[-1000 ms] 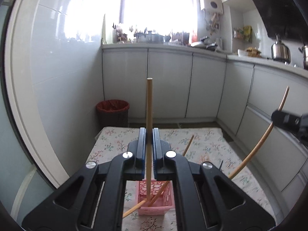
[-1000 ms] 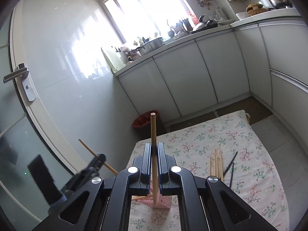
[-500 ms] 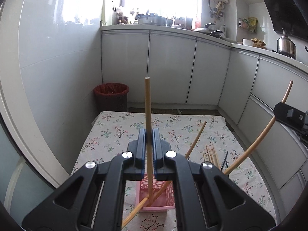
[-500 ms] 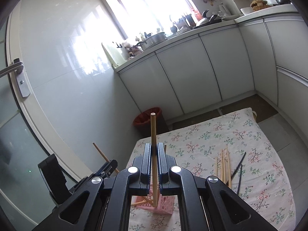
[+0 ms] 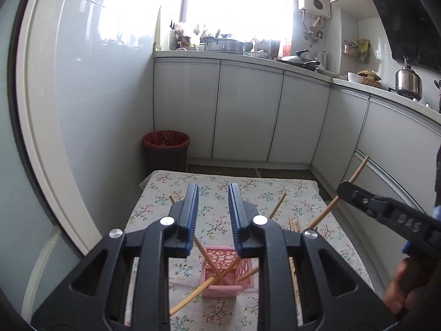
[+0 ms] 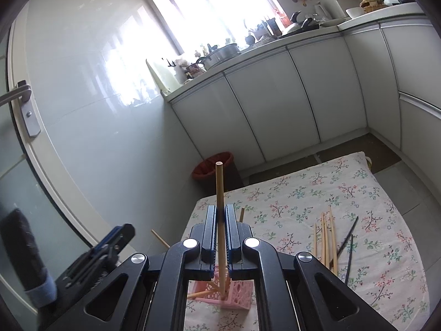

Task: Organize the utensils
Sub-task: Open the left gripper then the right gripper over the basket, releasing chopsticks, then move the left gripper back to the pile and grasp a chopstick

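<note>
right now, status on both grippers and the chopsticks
Left gripper open, empty. Right gripper shut on chopstick, upright above pink basket. Loose chopsticks on tablecloth. Nothing blocking.

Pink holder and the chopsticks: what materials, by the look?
Pink holder: looks like moulded plastic, matte pastel pink, walls pierced with oval cut-outs.
Chopstick in the right gripper: probably bamboo or light wood, tan and unvarnished, round cut end.
Dark chopsticks on the tablecloth: black and thin; lacquered wood or plastic, cannot tell.
</note>
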